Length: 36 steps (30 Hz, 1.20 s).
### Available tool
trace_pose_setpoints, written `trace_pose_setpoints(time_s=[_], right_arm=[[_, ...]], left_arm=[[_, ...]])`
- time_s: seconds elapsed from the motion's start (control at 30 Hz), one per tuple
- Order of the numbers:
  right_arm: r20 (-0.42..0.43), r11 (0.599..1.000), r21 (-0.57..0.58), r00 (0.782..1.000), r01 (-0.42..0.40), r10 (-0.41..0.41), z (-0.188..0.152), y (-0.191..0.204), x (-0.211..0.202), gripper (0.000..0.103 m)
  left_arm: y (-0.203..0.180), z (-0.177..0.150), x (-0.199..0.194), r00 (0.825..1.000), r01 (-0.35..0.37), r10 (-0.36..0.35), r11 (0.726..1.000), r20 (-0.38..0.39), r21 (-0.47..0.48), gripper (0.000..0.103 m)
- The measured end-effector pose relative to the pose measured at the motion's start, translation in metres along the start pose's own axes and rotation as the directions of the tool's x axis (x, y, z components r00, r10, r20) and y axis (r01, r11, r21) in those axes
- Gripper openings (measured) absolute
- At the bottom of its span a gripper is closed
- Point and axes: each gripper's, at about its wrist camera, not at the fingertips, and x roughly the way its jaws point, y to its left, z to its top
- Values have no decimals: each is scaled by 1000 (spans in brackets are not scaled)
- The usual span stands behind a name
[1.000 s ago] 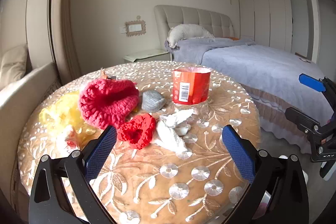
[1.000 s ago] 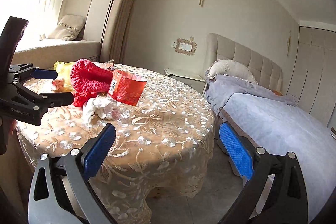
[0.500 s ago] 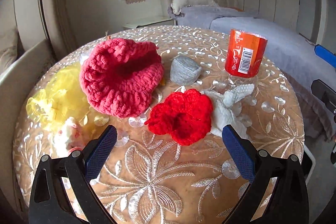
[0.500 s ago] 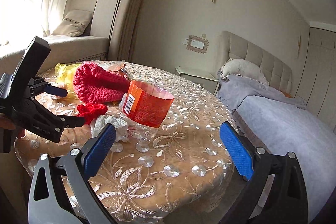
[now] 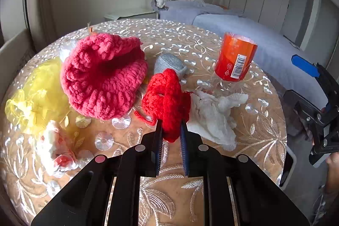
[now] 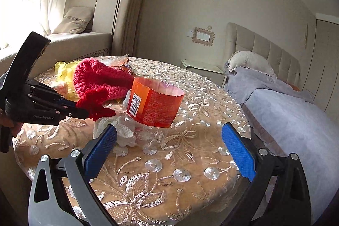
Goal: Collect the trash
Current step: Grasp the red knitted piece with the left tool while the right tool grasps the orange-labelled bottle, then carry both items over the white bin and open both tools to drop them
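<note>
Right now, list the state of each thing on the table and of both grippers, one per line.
left gripper: jaws closing, pads pinching the small red crocheted piece
right gripper: open, holding nothing
orange-labelled plastic bottle piece: top open, leaning on the table
white crumpled tissue: loose on the tablecloth
pink knitted hat: lying open
grey rolled sock: untouched
yellow mesh cloth: bunched
</note>
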Motion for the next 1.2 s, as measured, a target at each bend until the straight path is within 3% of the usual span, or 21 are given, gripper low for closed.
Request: trace_pose_setpoints(time_s=[0.13,0.37,0.5,0.7,0.73,0.8,1.0,1.2], right_arm=[[1,1000,14,1000,-22,22,4,1,10,99],[-41,995,60,996,-75,78,17,-1,46,99],[-112,997,36,991,-73,76,22,-3,72,99],[-188,985,92,969,-145,160,25,-1,98,95],[-175,980,124,969,-155,176,25,-4,97,72],[-159,957,211,959,-199,235,24,-12,96,73],[-46,963,208,982,-170,184,37,-22,59,72],[35,977,176,992,-122,118,46,-35,5,71]], left_arm=[[2,5,-31,997,9,-7,1000,75,-25,15],[1,5,-52,994,-1,5,999,106,-35,15],[-4,7,-59,991,-20,23,999,130,-28,15],[-9,2,-76,986,-37,41,999,161,-22,15],[-10,1,-80,985,-39,42,999,166,-22,15],[-9,4,-91,980,-57,61,998,189,-25,15],[-15,12,-120,965,-81,81,997,248,-9,15],[-41,20,-129,962,-33,21,999,273,38,15]])
